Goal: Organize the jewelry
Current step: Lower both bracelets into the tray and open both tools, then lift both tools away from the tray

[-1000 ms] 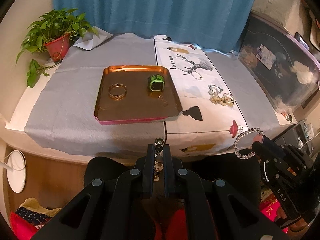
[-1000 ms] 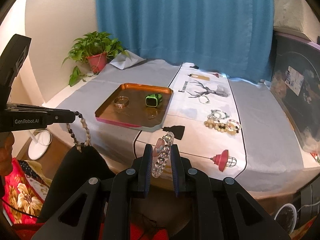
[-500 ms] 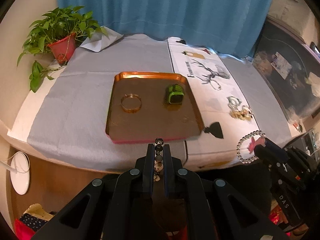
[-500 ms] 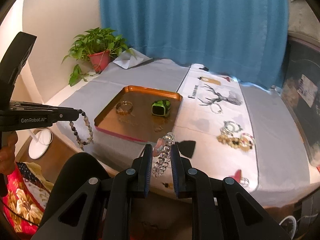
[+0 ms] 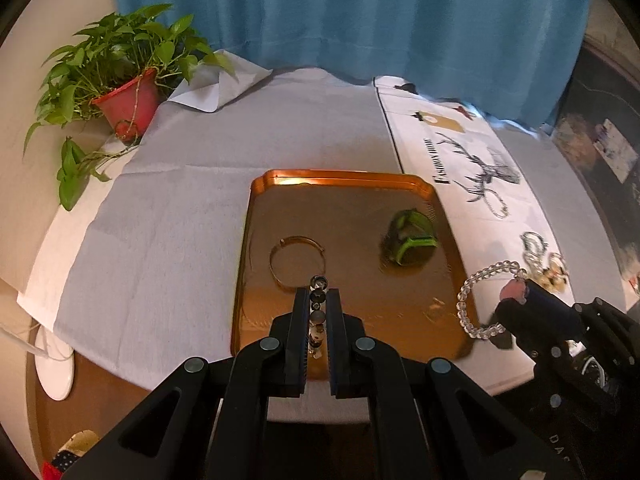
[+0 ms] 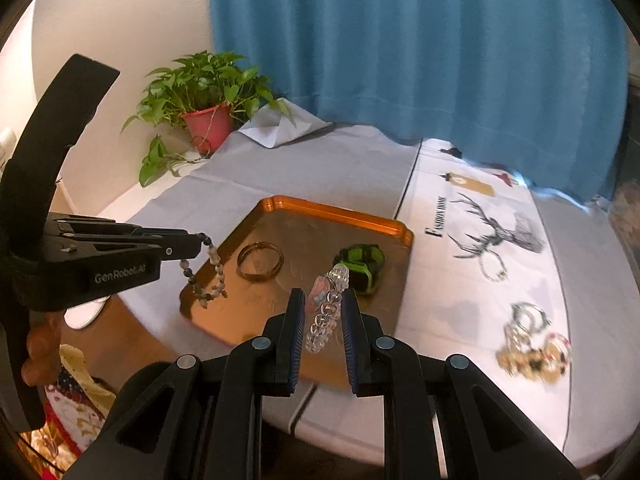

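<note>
Both hands have carried forward: the copper tray (image 5: 352, 320), a second ago well ahead, now lies under the fingers. The left gripper (image 5: 319, 300) pinches a dark bead bracelet (image 6: 208, 276); the right gripper (image 6: 322, 300) clamps a clear bead bracelet (image 5: 476, 300). Grey-clothed surface (image 5: 160, 260), blue curtain (image 5: 340, 12) beyond.

Tray (image 5: 256, 240) on surface (image 5: 160, 220), just ahead of left claw (image 5: 319, 300). Bangle (image 5: 297, 260) in tray dead ahead, watch (image 5: 410, 240) ahead-right. Loose jewelry pile (image 5: 544, 256) far right, off tray. Plant (image 5: 120, 76) far ahead-left, curtain (image 5: 340, 12) behind all.
</note>
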